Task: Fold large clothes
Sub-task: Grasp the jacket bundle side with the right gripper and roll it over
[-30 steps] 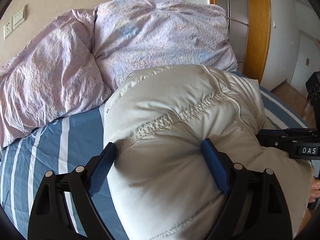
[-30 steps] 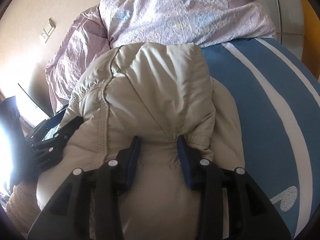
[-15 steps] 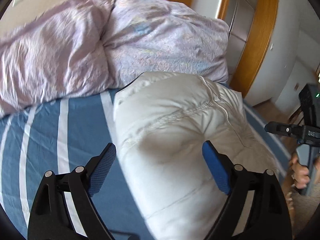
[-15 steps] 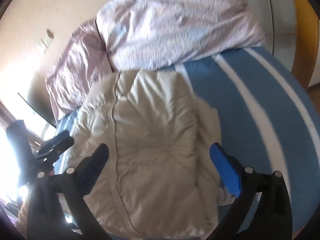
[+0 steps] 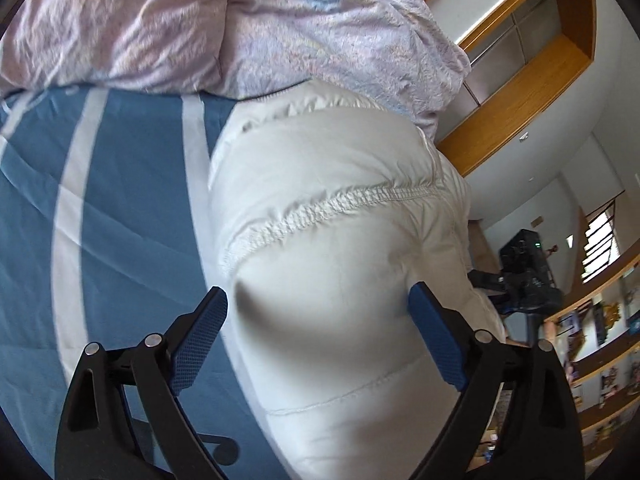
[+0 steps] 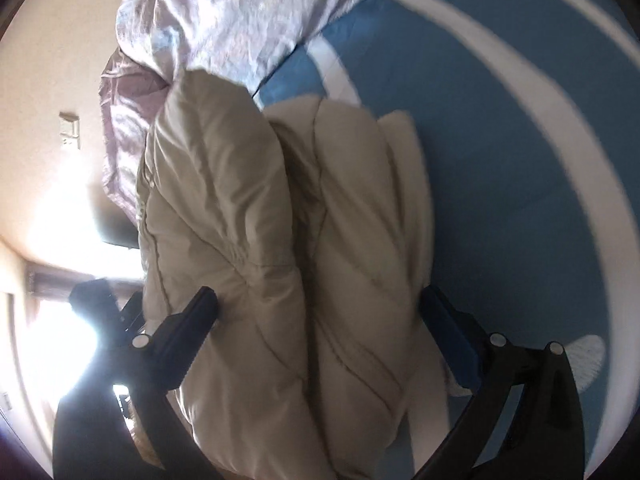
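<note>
A puffy cream down jacket [image 5: 340, 184] lies bundled on the blue bed sheet with white stripes [image 5: 120, 208]. My left gripper [image 5: 320, 296] straddles its near end. Its jaws are opening, the padding bulges up between the blue pads [image 5: 200, 340], and they do not pinch it. In the right wrist view the jacket [image 6: 240, 200] shows as two thick folded layers side by side. My right gripper [image 6: 318, 294] stands wide open around both layers, and its pads do not squeeze them. The other handheld gripper [image 6: 100, 304] shows dark at the left, against bright glare.
Crumpled lilac bedding [image 5: 240, 20] is piled at the head of the bed, touching the jacket's far end. A wooden frame [image 5: 520, 92] and shelves [image 5: 600, 360] lie beyond the bed's right side. A wall socket [image 6: 70, 128] is on the left wall. Striped sheet [image 6: 520, 160] lies right of the jacket.
The right gripper let go of the pinched jacket fold and spread wide. The left jaws stopped denting the padding. Both views have rolled and shifted, and the jacket now lies settled on the sheet.
</note>
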